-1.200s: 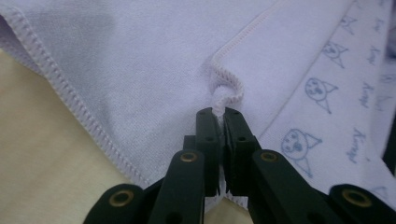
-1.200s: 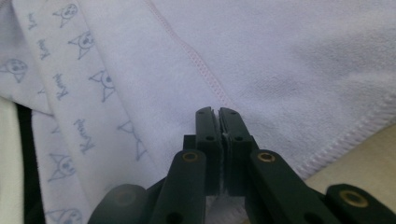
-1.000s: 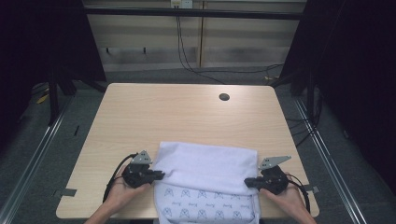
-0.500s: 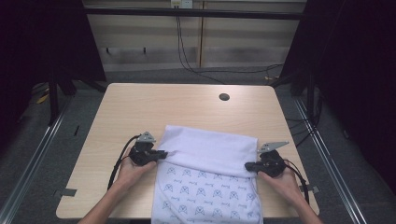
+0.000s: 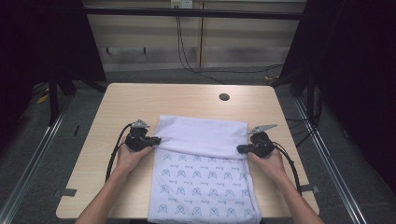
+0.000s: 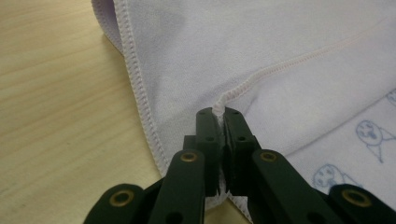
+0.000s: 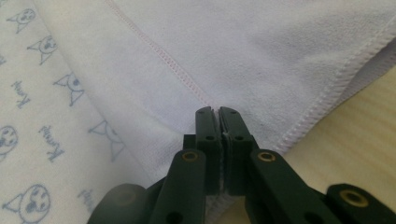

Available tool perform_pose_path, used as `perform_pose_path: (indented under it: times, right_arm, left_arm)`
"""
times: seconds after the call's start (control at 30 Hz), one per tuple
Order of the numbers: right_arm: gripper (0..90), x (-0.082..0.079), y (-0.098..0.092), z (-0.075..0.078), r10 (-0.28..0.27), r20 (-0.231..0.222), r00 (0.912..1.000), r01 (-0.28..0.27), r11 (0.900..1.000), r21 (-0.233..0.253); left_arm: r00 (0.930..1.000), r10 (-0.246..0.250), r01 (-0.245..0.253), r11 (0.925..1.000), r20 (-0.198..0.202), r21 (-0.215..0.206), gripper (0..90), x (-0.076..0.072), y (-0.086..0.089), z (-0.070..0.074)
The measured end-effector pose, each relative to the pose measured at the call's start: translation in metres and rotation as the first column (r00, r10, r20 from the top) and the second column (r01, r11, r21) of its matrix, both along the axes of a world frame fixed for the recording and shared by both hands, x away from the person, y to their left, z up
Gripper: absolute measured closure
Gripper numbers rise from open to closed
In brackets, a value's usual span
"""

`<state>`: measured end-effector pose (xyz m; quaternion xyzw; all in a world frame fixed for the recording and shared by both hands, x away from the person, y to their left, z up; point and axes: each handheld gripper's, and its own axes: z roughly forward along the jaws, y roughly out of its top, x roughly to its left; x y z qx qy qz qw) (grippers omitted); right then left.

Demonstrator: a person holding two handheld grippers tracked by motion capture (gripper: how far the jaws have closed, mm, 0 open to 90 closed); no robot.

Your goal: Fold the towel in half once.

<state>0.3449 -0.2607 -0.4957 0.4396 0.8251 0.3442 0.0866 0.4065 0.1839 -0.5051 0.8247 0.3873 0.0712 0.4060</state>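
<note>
You are folding a white fleecy cloth printed with small blue cat faces [image 5: 205,184], and each tool is clamped on its hemmed edge. Your left gripper [image 5: 157,139] is pinching the stitched hem at the cloth's left side, jaws pressed tight together with a ridge of seam bunching up between them; your right gripper [image 5: 239,149] is doing the same on the opposite side, its jaws closed over the pale pink stitch line.

The cloth is lying between your two tools on the pale wooden table [image 5: 140,100], its near end hanging over the table edge closest to you. The plain, unprinted underside [image 5: 201,135] is showing as a folded-over band spanning from one gripper to the other and just beyond them, while the printed face is lying on your side of the jaws.

To do this step well, I judge you should be keeping both grips level and equally far forward, so the fold line is running straight across. Hold the cloth lightly taut between the tools to stop the middle sagging or wrinkling. The left hem is puckering at the jaws, so be easing the pull there rather than tugging.
</note>
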Motion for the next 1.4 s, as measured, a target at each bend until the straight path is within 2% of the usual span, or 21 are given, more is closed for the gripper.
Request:
perform_pose_path:
  times: [0.07,0.1,0.27,0.43,0.63,0.7,0.73,0.77,0.83,0.87,0.93,1.0,1.03,1.07,1.1,1.2,1.37,1.4]
  right_arm:
    - [87.8,0.009,0.001,-0.001,-0.004,0.006,1.0000,0.004,1.000,0.011]
    - [87.8,0.013,0.001,-0.002,-0.009,0.004,1.0000,0.008,1.000,0.017]
    - [87.9,0.038,0.002,-0.005,-0.049,0.011,0.9988,0.048,0.998,0.047]
    - [87.9,0.053,0.007,-0.004,-0.079,0.011,0.9968,0.079,0.997,0.027]
    - [87.9,0.072,0.014,-0.006,-0.136,0.037,0.9900,0.135,0.990,0.026]
    - [87.9,0.078,0.018,-0.006,-0.157,0.058,0.9859,0.157,0.988,-0.005]
    - [87.8,0.081,0.019,-0.005,-0.169,0.061,0.9837,0.170,0.985,-0.015]
    - [87.9,0.083,0.021,-0.005,-0.179,0.069,0.9815,0.181,0.983,-0.028]
    - [87.9,0.089,0.024,-0.005,-0.197,0.084,0.9767,0.202,0.978,-0.048]
    - [87.9,0.090,0.024,-0.005,-0.204,0.086,0.9753,0.209,0.976,-0.055]
    - [87.9,0.093,0.022,-0.004,-0.208,0.079,0.9750,0.212,0.976,-0.057]
    - [87.8,0.092,0.021,0.000,-0.200,0.090,0.9756,0.206,0.977,-0.062]
    - [87.9,0.092,0.019,0.003,-0.197,0.104,0.9749,0.204,0.977,-0.057]
    - [87.8,0.091,0.015,0.007,-0.197,0.114,0.9738,0.201,0.979,-0.024]
    - [87.9,0.089,0.009,0.015,-0.208,0.127,0.9698,0.205,0.978,0.036]
    - [87.8,0.086,0.003,0.039,-0.217,0.171,0.9611,0.200,0.973,0.112]
    - [87.8,0.075,-0.001,0.089,-0.196,0.269,0.9431,0.163,0.977,0.138]
    - [87.9,0.073,-0.002,0.096,-0.194,0.282,0.9395,0.160,0.977,0.139]
  left_arm:
    - [0.9999,0.008,-0.008,1.0000,0.014,0.003,86.4,0.006,0.002,-0.001]
    - [0.9997,0.019,-0.019,0.9998,0.013,-0.008,86.4,0.010,0.002,-0.002]
    - [0.9987,0.043,-0.043,0.9990,0.026,0.013,86.4,0.023,0.002,-0.002]
    - [0.9970,0.066,-0.067,0.9973,0.041,0.031,86.3,0.036,0.001,-0.001]
    - [0.9903,0.121,-0.124,0.9911,0.069,0.048,86.1,0.054,-0.001,-0.002]
    - [0.9886,0.139,-0.141,0.9888,0.059,0.047,86.1,0.060,-0.004,-0.001]
    - [0.9887,0.133,-0.138,0.9882,0.069,0.067,86.1,0.062,-0.004,-0.001]
    - [0.9872,0.142,-0.146,0.9871,0.073,0.065,86.1,0.063,-0.006,-0.001]
    - [0.9858,0.162,-0.164,0.9860,0.044,0.030,86.2,0.066,-0.006,-0.001]
    - [0.9860,0.163,-0.164,0.9860,0.038,0.031,86.3,0.067,-0.005,0.000]
    - [0.9838,0.172,-0.173,0.9846,0.049,0.022,86.6,0.065,-0.003,0.005]
    - [0.9832,0.175,-0.173,0.9844,0.052,-0.029,86.7,0.062,0.001,0.012]
    - [0.9834,0.170,-0.168,0.9851,0.063,-0.035,86.8,0.061,0.004,0.017]
    - [0.9826,0.171,-0.167,0.9842,0.072,-0.058,86.8,0.059,0.007,0.025]
    - [0.9817,0.175,-0.169,0.9821,0.076,-0.084,86.8,0.058,0.009,0.029]
    - [0.9809,0.152,-0.140,0.9847,0.121,-0.104,86.8,0.050,0.014,0.050]
    - [0.9713,0.120,-0.095,0.9872,0.205,-0.128,86.7,0.029,0.017,0.086]
    - [0.9694,0.108,-0.080,0.9879,0.221,-0.133,86.7,0.023,0.018,0.094]
